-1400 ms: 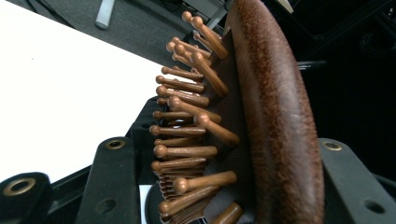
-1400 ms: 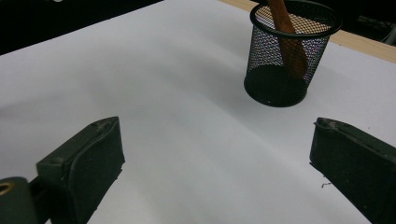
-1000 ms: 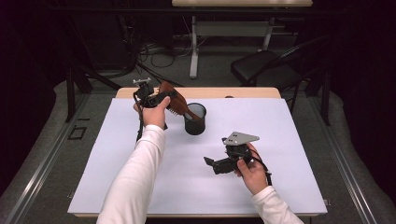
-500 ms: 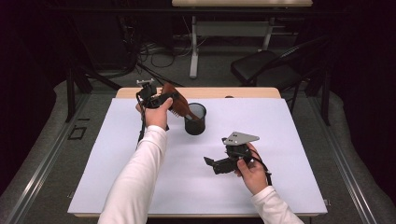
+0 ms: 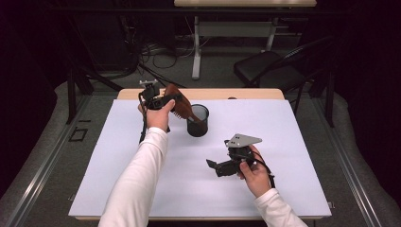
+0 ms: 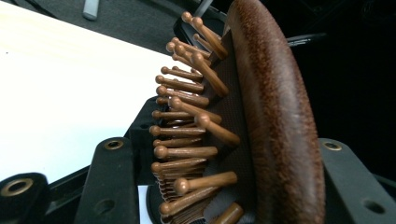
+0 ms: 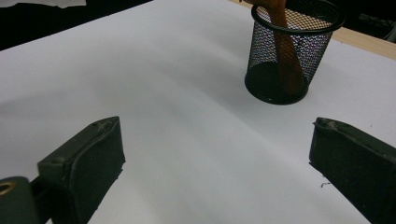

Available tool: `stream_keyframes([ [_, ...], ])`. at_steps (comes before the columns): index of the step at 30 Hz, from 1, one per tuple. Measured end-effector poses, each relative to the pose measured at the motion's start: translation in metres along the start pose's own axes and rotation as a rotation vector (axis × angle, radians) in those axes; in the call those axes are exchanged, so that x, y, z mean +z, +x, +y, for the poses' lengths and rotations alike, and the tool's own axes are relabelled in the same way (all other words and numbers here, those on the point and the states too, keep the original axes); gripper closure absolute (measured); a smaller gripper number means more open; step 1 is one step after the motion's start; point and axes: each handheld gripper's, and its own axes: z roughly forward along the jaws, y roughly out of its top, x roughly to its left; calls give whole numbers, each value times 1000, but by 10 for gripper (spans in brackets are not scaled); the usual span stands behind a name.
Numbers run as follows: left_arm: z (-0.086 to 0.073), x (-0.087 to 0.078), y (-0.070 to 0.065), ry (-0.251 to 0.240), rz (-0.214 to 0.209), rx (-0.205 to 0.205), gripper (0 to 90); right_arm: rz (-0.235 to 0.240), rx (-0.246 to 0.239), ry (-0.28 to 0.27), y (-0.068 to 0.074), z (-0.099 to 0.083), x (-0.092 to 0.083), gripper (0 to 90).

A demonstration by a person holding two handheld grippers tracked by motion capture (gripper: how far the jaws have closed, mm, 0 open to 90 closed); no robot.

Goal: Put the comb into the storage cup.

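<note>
From above, the left gripper [image 5: 163, 100] is raised near the far edge of the white table [image 5: 118, 179], its jaws clamped on the head of a brown wooden hairbrush [image 5: 182, 109]. The brush slants from those jaws down and to the right, its handle end dipping into the black mesh cup [image 5: 197, 121] that stands just beside the gripper. The left gripper view adds the close detail that the high view lacks: the brush head [image 6: 275, 121] sits lengthwise between the two black jaws, its rounded back against one jaw and its knobbed bristles [image 6: 187, 135] pointing toward the other.

The right gripper view looks across the table at the cup [image 7: 292, 51] from the other side and shows the brown handle [image 7: 285, 51] leaning inside the mesh, its tip down near the base. That gripper's own jaws stand wide apart with nothing between them.

In the high view the right gripper [image 5: 222, 166] rests low, well apart from the cup. Bare white surface lies all around the cup and ahead of the right jaws.
</note>
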Motion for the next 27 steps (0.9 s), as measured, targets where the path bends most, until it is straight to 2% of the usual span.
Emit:
stream_keyframes([
  [11,3,1,9,18,-34,12,474,1,-3,7,0,-1,1,27],
  [19,3,3,10,14,-30,4,469,1,-5,8,0,-1,1,28],
  [22,3,4,11,11,-27,-16,465,0,-3,7,0,-1,1,28],
  [27,3,4,11,9,-17,-17,461,1,-2,5,0,-1,1,28],
])
